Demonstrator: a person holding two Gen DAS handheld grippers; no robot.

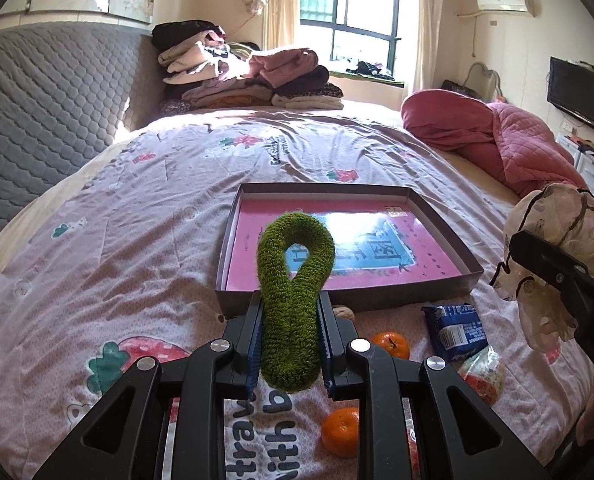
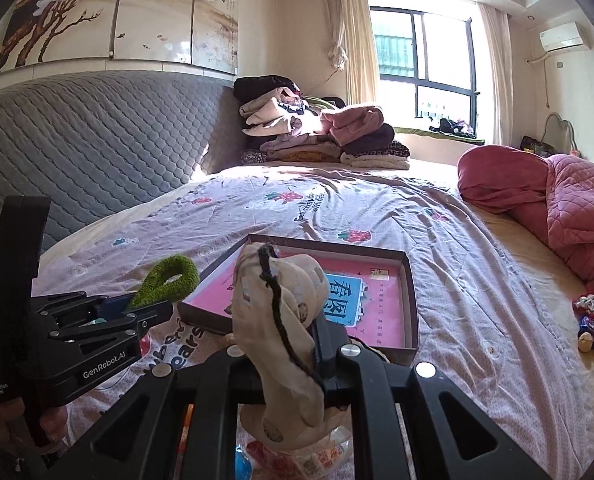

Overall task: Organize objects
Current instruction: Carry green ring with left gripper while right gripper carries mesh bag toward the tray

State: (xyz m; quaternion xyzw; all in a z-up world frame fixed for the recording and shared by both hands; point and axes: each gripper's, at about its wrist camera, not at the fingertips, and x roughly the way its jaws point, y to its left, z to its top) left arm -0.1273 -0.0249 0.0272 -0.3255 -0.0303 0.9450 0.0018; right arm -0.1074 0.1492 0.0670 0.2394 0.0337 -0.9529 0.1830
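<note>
My left gripper (image 1: 289, 312) is shut on a fuzzy green loop (image 1: 295, 280), which stands up between its blue pads just before the near edge of a shallow box (image 1: 437, 216) with a pink sheet inside. My right gripper (image 2: 297, 336) is shut on a beige patterned cloth with a dark cord (image 2: 281, 312), bunched up in front of the same box (image 2: 411, 280). In the right wrist view the left gripper (image 2: 157, 308) and green loop (image 2: 169, 280) sit at the left; in the left wrist view the beige cloth (image 1: 549, 240) hangs at the right edge.
Two oranges (image 1: 391, 344) (image 1: 341, 432), a blue snack packet (image 1: 455, 330) and a clear wrapped packet (image 1: 483, 372) lie on the bedspread before the box. Folded clothes (image 1: 249, 76) are stacked at the headboard. A pink quilt (image 1: 509, 140) lies at right, small items (image 2: 591, 320) beside it.
</note>
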